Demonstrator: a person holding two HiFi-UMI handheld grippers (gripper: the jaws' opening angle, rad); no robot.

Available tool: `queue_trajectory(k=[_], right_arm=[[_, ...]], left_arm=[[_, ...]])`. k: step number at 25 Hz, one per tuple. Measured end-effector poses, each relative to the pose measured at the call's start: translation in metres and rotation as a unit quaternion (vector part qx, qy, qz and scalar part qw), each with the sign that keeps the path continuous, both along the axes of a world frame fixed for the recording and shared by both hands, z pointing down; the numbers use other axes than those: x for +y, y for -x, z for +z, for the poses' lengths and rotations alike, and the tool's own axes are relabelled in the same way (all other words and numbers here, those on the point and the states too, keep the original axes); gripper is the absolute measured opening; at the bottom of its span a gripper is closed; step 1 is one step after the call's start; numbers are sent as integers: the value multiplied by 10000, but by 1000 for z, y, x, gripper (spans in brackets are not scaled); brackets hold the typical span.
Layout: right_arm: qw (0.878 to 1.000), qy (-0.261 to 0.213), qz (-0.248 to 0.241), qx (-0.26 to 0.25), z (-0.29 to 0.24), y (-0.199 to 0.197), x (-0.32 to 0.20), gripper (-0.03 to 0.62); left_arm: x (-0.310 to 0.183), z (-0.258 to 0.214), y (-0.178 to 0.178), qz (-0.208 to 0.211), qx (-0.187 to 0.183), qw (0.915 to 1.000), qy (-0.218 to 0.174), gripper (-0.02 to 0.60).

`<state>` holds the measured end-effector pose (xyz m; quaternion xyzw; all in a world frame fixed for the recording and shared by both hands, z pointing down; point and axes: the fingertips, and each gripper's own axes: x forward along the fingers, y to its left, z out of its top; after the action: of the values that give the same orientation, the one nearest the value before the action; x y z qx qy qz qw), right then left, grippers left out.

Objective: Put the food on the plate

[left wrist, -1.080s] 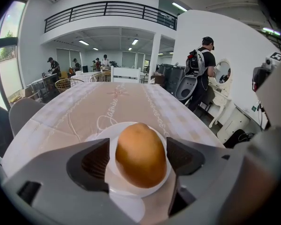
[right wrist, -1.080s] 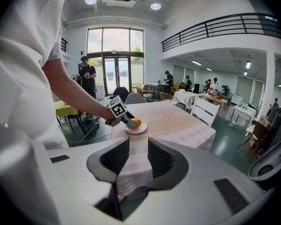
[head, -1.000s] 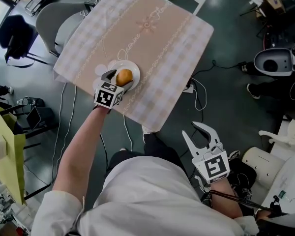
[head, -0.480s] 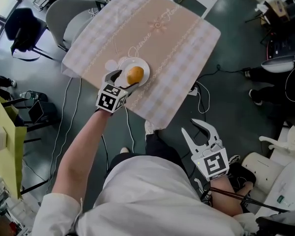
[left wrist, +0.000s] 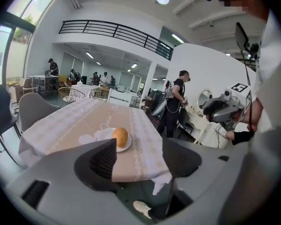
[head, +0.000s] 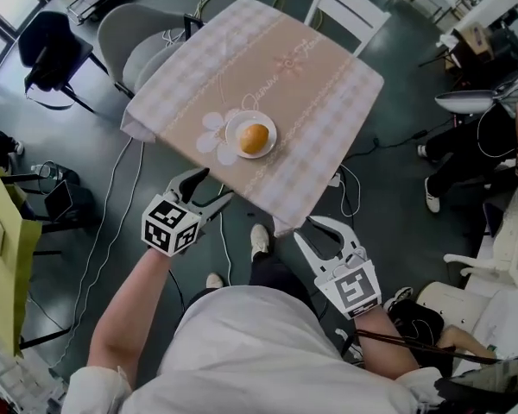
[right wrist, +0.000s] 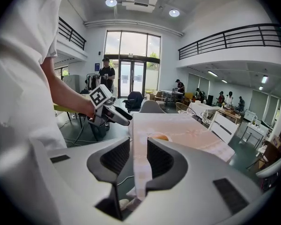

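An orange-brown bread roll (head: 254,138) lies on a small white plate (head: 236,124) near the front edge of the cloth-covered table (head: 311,84). My left gripper (head: 214,185) hangs off the table's near edge, short of the plate. Its jaws are closing, with nothing between them. In the left gripper view the roll (left wrist: 120,137) and plate (left wrist: 103,134) show beyond the left gripper (left wrist: 138,149). My right gripper (head: 315,231) stands open and empty, low beside my body at the table's corner. The right gripper view looks past the right gripper (right wrist: 138,150) to the roll (right wrist: 161,137) and the left gripper (right wrist: 116,116).
A grey chair (head: 134,33) and a black chair (head: 47,54) stand left of the table, a white chair (head: 350,7) behind it. Cables (head: 112,222) trail over the floor. A yellow panel (head: 4,257) stands at far left. A person (left wrist: 179,102) stands beyond the table.
My left gripper has drawn back from the plate toward my body, off the table's edge, leaving the roll on the plate. The right gripper has shifted slightly left.
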<state>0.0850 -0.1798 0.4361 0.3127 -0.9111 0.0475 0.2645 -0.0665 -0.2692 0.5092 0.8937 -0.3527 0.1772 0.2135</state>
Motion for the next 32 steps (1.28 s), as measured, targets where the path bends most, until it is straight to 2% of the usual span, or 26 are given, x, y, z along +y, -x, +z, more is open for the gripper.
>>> queue_trajectory(k=[2,5,6,12,19,28,32], right_arm=[[10000,-43,-72,22,-2,19,12,100],[9997,-138,-169,78,-4,48,33,56],[9997,-159,-185,89,-4,57,41,49],[9996,-255,-120,52,-9,104,93,25],[9996,-244,-119,57,-10,143,155,25],[9986,-331,-408,-75,-17,186,217,25],[9976,-471,-495,-55,-28,192,234,25]], left_arm=[[31,-16,16,31,175,9998,-17,242],[77,-41,41,78,397,9990,-183,55],[92,-49,47,126,479,9985,-242,18],[173,-90,83,431,746,9951,-477,9],[247,-112,111,664,667,9935,-648,9],[313,-140,119,799,760,9900,-883,9],[331,-155,116,839,751,9869,-1151,9]])
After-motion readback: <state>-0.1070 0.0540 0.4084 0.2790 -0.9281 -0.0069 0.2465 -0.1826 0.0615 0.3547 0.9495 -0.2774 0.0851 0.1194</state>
